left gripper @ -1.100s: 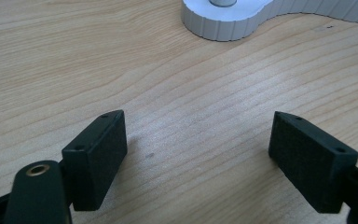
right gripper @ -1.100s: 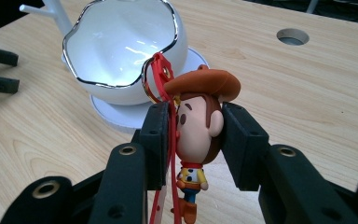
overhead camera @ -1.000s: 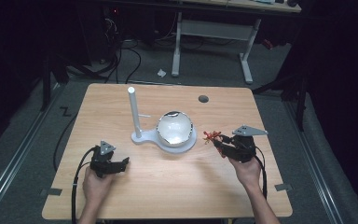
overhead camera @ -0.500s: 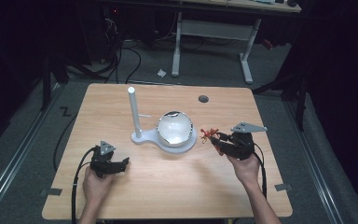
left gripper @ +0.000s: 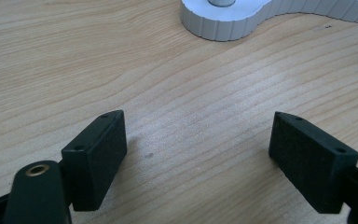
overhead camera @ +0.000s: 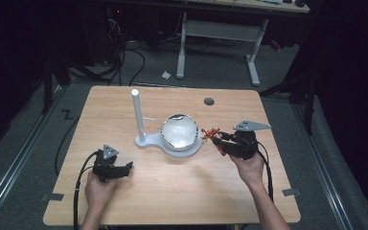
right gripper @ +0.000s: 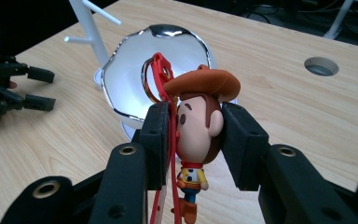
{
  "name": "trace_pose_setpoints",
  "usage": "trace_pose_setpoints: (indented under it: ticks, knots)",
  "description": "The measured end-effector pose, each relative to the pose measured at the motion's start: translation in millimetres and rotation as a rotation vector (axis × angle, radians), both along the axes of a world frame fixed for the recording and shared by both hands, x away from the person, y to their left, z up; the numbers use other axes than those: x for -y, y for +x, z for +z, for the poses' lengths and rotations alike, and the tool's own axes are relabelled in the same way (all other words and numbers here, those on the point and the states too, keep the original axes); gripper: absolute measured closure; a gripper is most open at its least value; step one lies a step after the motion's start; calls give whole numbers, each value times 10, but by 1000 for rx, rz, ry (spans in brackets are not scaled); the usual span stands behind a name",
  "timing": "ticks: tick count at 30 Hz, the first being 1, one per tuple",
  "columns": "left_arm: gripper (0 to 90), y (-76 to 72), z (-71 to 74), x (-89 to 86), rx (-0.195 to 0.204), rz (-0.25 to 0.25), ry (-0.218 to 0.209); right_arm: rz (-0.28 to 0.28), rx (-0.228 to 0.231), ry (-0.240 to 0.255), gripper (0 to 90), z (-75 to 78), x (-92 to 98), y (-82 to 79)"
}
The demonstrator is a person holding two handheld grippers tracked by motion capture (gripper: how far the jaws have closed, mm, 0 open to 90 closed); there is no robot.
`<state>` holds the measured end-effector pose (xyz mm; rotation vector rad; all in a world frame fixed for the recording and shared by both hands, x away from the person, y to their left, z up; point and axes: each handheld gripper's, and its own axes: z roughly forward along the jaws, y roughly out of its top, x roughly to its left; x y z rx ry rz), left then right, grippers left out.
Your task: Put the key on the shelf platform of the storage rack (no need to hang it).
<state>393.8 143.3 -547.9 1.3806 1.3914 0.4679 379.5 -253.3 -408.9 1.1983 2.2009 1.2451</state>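
Fingers, right gripper (right gripper: 191,140): I have them pinching the head of a small cowboy figurine keychain with a brown hat, red strap and metal ring (right gripper: 196,126), one pad (right gripper: 156,140) on each side of the head. In the high view this gripper (overhead camera: 219,142) sits at the right of the light wooden desk (overhead camera: 172,191), with the keychain (overhead camera: 212,132) lifted just beside the dish.

Fingers, left gripper (left gripper: 200,154): spread wide, nothing between them, low over bare desk. In the high view it (overhead camera: 124,167) rests at the near left, well apart from the stand.

Item: white plastic stand with a ribbed base, an upright post and a thin side peg (overhead camera: 139,120). Peg bare.

Item: shiny round bowl-shaped dish (overhead camera: 179,132) seated on the stand's base, nothing visible in it.

Item: round cable hole (overhead camera: 209,101) in the desk, far side.

Progress, as I judge it: keychain picked up and carried near the stand; that part is done. Still to do: bring the ring to the peg or the dish, set it there, and let go. I cannot tell which of the two is the goal.
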Motion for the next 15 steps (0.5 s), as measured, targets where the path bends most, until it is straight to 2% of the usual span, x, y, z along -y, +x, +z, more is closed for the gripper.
trace_pose_setpoints:
  ticks: [15]
  knots:
    - [195,0,0,-1,-1,0,2,27,7,6,639,103,-86,60]
